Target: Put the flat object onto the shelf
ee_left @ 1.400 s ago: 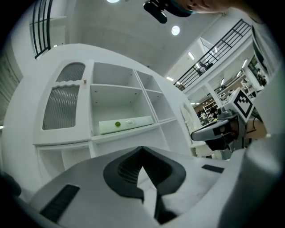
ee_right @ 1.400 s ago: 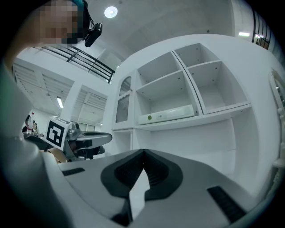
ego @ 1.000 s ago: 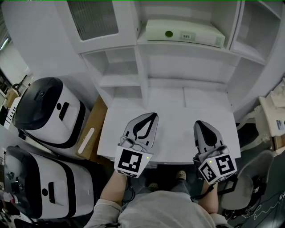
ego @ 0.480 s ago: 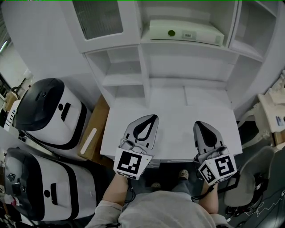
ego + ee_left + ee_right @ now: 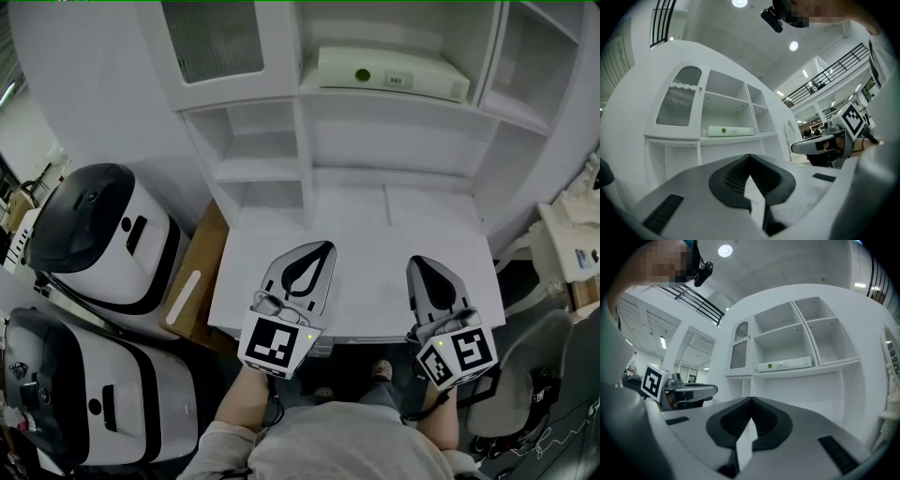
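The flat object (image 5: 389,73), a pale slab with a green dot and a label, lies on the upper shelf (image 5: 394,101) of the white wall unit. It also shows in the left gripper view as the flat object (image 5: 730,131) and in the right gripper view as the flat object (image 5: 783,364). My left gripper (image 5: 322,247) and right gripper (image 5: 420,263) hover side by side over the front of the white desk (image 5: 366,234). Both are shut with nothing between the jaws. The tips of the left gripper (image 5: 749,157) and right gripper (image 5: 751,400) meet and point toward the shelves.
Two white-and-black rounded machines (image 5: 94,234) (image 5: 84,398) stand at the left, with a brown board (image 5: 195,281) between them and the desk. A ribbed-glass cupboard door (image 5: 211,37) is at the upper left. A grey chair (image 5: 525,375) stands at the right.
The head view has drifted slightly, so the shelves sit a little differently in the picture. Both grippers stay where they were, still shut.
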Demonstrator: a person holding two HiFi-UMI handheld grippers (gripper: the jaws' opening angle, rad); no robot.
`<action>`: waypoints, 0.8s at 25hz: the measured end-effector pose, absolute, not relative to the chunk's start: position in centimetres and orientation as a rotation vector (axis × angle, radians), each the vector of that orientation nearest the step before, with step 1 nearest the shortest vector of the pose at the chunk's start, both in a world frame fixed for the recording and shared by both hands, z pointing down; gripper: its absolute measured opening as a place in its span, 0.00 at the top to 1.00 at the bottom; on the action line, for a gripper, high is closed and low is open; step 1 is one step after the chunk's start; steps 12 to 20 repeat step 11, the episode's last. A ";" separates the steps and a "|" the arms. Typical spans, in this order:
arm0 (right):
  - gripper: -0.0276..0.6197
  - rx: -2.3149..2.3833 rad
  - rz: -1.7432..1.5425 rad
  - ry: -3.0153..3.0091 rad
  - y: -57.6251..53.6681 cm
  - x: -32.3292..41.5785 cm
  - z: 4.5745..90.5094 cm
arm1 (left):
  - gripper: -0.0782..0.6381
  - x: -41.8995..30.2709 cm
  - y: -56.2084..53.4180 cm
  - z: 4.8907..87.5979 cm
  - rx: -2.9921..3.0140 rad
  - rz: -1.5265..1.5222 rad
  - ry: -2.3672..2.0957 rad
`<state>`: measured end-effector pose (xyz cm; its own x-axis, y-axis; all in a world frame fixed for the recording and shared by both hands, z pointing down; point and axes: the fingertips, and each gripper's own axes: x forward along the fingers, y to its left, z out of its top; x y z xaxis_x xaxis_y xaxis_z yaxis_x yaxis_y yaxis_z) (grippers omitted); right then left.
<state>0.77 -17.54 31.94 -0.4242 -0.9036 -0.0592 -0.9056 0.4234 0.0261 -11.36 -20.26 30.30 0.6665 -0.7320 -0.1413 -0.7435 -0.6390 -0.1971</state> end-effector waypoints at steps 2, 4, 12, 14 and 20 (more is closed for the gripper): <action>0.94 -1.669 0.087 2.619 -17.4 0.9 31.8 | 0.87 -11.2 -20.1 30.1 -2.647 0.089 1.184; 0.94 -1.672 0.091 2.618 -17.3 0.9 31.8 | 0.87 -11.1 -20.0 29.9 -2.651 0.103 1.180; 0.94 -1.682 0.085 2.615 -16.8 0.9 32.0 | 0.87 -11.1 -19.6 30.0 -2.661 0.115 1.174; 0.94 -1.682 0.085 2.615 -16.8 0.9 32.0 | 0.87 -11.1 -19.6 30.0 -2.661 0.115 1.174; 0.94 -1.682 0.085 2.615 -16.8 0.9 32.0 | 0.87 -11.1 -19.6 30.0 -2.661 0.115 1.174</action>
